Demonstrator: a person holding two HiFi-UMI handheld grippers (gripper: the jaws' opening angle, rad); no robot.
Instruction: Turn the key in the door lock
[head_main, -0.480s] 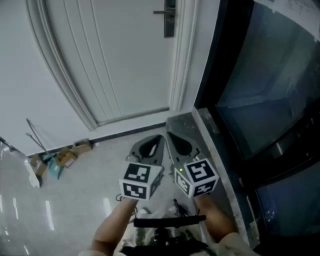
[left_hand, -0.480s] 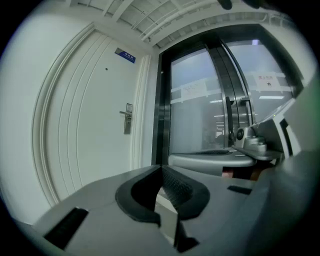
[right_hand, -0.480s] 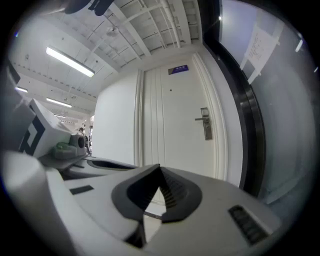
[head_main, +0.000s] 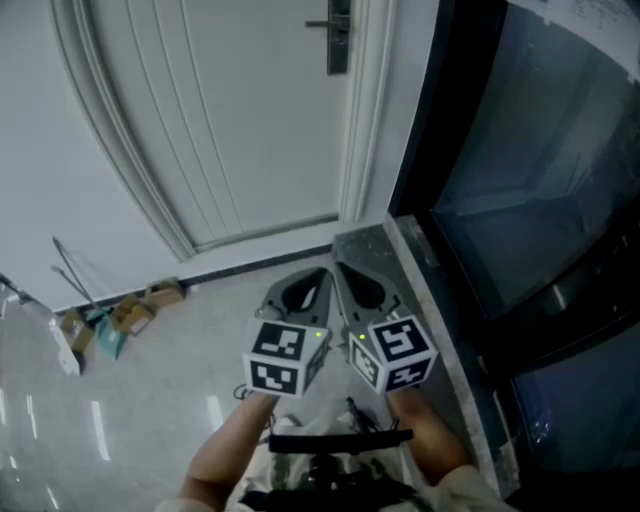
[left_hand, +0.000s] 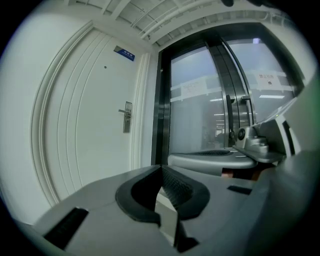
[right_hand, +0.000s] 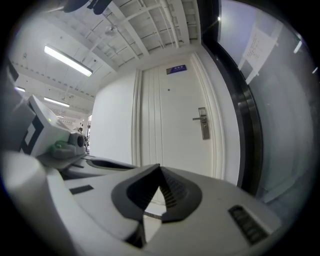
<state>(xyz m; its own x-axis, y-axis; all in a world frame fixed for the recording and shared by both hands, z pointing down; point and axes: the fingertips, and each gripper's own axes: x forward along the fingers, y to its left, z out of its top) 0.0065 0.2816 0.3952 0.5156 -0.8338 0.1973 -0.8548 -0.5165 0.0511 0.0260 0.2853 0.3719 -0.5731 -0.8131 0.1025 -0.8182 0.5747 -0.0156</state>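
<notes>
You've got both grippers low in front of you, side by side and nearly touching, pointed roughly level at the white door (head_main: 230, 120). The left gripper (left_hand: 161, 169) has its jaws pressed together at the tips with nothing between them. Same deal with the right gripper (right_hand: 159, 167): jaws fully closed and empty. The door lock (head_main: 340, 38), a metal plate with a lever handle, sits on the door's right edge, well apart from both grippers. From here it's too small to tell whether there's a key in it. Dark-framed glass panel (head_main: 540, 180) on your right, and some cardboard scraps (head_main: 120, 315) on the floor by the wall to your left.
</notes>
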